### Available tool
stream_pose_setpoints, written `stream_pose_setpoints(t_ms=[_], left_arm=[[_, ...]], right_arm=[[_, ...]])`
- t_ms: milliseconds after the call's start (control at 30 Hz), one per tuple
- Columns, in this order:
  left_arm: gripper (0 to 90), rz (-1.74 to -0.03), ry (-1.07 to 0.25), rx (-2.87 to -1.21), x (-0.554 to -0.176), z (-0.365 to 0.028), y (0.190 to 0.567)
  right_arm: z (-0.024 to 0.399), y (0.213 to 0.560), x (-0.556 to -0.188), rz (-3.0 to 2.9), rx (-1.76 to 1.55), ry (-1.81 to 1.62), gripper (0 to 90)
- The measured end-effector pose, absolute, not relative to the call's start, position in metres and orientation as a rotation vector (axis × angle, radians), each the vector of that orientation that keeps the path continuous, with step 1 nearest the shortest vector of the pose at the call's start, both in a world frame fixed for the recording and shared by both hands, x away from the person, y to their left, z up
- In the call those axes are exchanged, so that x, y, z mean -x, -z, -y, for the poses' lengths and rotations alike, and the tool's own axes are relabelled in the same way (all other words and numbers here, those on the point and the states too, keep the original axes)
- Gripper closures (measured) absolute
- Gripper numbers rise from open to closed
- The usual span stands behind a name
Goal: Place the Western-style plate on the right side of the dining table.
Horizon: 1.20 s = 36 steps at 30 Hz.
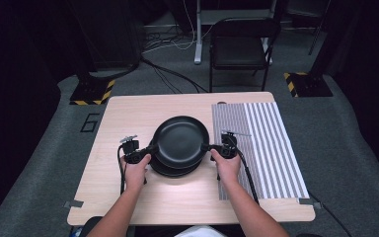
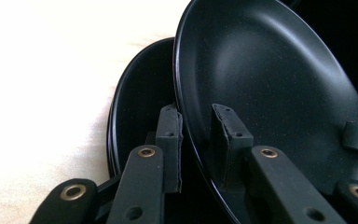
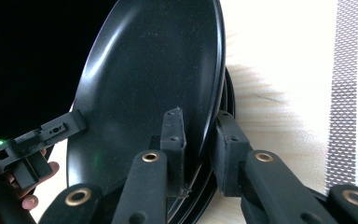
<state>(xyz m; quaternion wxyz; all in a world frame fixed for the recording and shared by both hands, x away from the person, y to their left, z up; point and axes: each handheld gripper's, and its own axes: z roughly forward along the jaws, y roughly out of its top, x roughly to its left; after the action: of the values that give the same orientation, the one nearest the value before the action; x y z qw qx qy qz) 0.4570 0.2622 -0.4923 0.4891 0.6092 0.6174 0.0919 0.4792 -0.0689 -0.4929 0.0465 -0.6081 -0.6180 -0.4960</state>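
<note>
Both grippers, left (image 1: 150, 149) & right (image 1: 212, 147), clamp top plate (image 1: 181, 139) rim; lift level (stack (image 1: 173, 170) stays below).

Both forearms in from the bottom of the high view, angled inward toward frame centre. Left gripper (image 1: 150, 149) left of centre, right gripper (image 1: 208, 147) right of centre, tips facing each other, each clamped on something thin between the jaws.

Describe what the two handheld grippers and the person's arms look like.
Both the left gripper and the right gripper are black, with flat rectangular pads and brass-coloured rivets on the jaw arms. A black cable trails from each. The forearms are bare, no sleeves showing.
</note>
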Motion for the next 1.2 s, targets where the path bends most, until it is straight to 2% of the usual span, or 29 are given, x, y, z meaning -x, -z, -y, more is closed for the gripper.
stream_pose_setpoints(t_ms=[1200], left_arm=[[73.2, -1.437, -0.247, -1.504, -0.455, -0.261, 0.47]], right_arm=[[0.075, 0.47, -0.473, 1.923, 1.809, 1.56, 75.7]])
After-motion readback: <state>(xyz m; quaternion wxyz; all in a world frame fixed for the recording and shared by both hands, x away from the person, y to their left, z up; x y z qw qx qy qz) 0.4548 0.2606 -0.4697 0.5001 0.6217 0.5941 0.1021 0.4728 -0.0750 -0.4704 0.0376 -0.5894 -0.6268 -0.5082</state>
